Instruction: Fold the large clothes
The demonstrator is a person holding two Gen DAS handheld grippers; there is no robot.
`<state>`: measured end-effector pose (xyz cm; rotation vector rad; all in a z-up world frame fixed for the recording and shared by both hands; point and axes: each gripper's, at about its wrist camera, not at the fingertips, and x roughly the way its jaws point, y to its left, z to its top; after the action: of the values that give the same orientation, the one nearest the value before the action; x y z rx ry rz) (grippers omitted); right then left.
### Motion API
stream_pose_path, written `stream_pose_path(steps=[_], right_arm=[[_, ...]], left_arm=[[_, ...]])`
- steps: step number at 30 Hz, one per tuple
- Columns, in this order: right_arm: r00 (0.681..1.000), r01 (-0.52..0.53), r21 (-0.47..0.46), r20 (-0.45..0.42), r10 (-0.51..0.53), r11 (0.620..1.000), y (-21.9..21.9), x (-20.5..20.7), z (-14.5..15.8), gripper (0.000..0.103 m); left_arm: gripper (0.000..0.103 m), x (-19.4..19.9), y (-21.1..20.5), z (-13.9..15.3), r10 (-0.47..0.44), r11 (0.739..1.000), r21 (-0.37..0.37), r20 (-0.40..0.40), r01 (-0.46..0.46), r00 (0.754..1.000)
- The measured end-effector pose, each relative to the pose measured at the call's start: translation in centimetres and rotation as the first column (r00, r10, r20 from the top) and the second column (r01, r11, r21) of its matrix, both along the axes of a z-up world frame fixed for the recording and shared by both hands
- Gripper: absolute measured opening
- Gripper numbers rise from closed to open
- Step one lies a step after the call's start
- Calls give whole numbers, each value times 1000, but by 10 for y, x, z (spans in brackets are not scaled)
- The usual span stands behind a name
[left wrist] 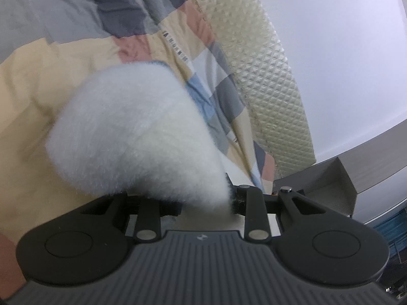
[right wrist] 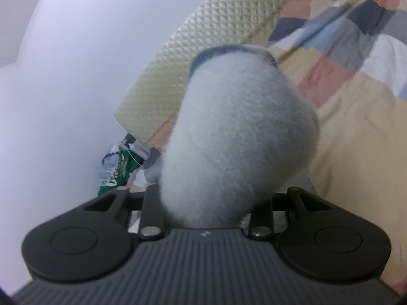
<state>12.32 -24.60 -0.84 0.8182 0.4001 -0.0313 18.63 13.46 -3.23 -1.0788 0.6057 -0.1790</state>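
So both grippers have a wad of the same fuzzy white fleece garment (left wrist: 132, 132) bunched up right in front of the lens. In the left wrist view the fleece balloons out from the left gripper (left wrist: 203, 203) toward about 10 o'clock, and it narrows down to a pinched tail right where the fingers would be, so the jaws look clamped narrow on it, though the fingertips themselves are buried in fluff. Same deal on the other side: the fleece (right wrist: 236, 137) stands up like a fat tube out of the right gripper (right wrist: 208, 216), leaning toward 1 o'clock, with a thin blue-grey trim along its top edge, and the jaws are closed narrow around its base, fingertips hidden again. Behind all that is a bed with a patchwork duvet (left wrist: 63, 81) in cream, grey, navy, pink and pale blue blocks; in the left view it fills everything from 8 to 12 o'clock, in the right view it sits from 1 to 4 o'clock (right wrist: 356, 117). A cream quilted headboard (left wrist: 267, 76) with a diamond pattern runs diagonally next to the duvet, at roughly 1 o'clock in the left view and 11 to 12 in the right (right wrist: 183, 56). Plain white wall (right wrist: 63, 63) beyond it. Left view also catches an open grey cardboard box (left wrist: 338, 185) at 3 o'clock, and the right view has a green printed bag (right wrist: 119, 170) in a small clutter pile at 8 o'clock, too blurry to read.
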Motion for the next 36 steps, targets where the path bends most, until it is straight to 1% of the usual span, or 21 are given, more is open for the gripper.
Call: stream_pose_path(steps=[5, 11, 15, 19, 22, 25, 27, 29, 32, 34, 36], right_arm=[[999, 1, 7, 39, -1, 1000, -19, 18, 28, 38], [996, 15, 16, 88, -16, 1000, -52, 45, 62, 38], [991, 30, 17, 128, -32, 999, -79, 63, 84, 38], [984, 57, 6, 171, -57, 998, -108, 79, 104, 38], [977, 84, 12, 196, -84, 996, -137, 92, 110, 38], [970, 118, 12, 212, -117, 993, -165, 105, 111, 38], [966, 142, 18, 217, -143, 990, -185, 114, 106, 38], [961, 169, 28, 219, -171, 985, -206, 123, 98, 38], [952, 218, 2, 219, -213, 976, -230, 137, 81, 38], [950, 238, -12, 209, -230, 971, -247, 149, 65, 38], [951, 249, -21, 191, -241, 968, -259, 158, 45, 38]], left_arm=[[32, 28, -15, 39, -15, 1000, 10, 35, 15, 999], [33, 73, -44, 92, -54, 998, 48, 92, 50, 994], [33, 110, -69, 125, -83, 995, 64, 131, 75, 988], [33, 155, -103, 149, -118, 991, 75, 150, 108, 982], [33, 192, -132, 163, -150, 987, 88, 164, 137, 975], [33, 230, -164, 169, -182, 981, 100, 165, 167, 969], [33, 257, -183, 168, -201, 977, 104, 160, 186, 966], [33, 285, -206, 165, -232, 969, 126, 161, 213, 959], [33, 329, -236, 151, -284, 953, 156, 155, 260, 946], [33, 358, -250, 134, -303, 947, 157, 141, 281, 942], [33, 377, -265, 117, -318, 940, 173, 131, 294, 939]])
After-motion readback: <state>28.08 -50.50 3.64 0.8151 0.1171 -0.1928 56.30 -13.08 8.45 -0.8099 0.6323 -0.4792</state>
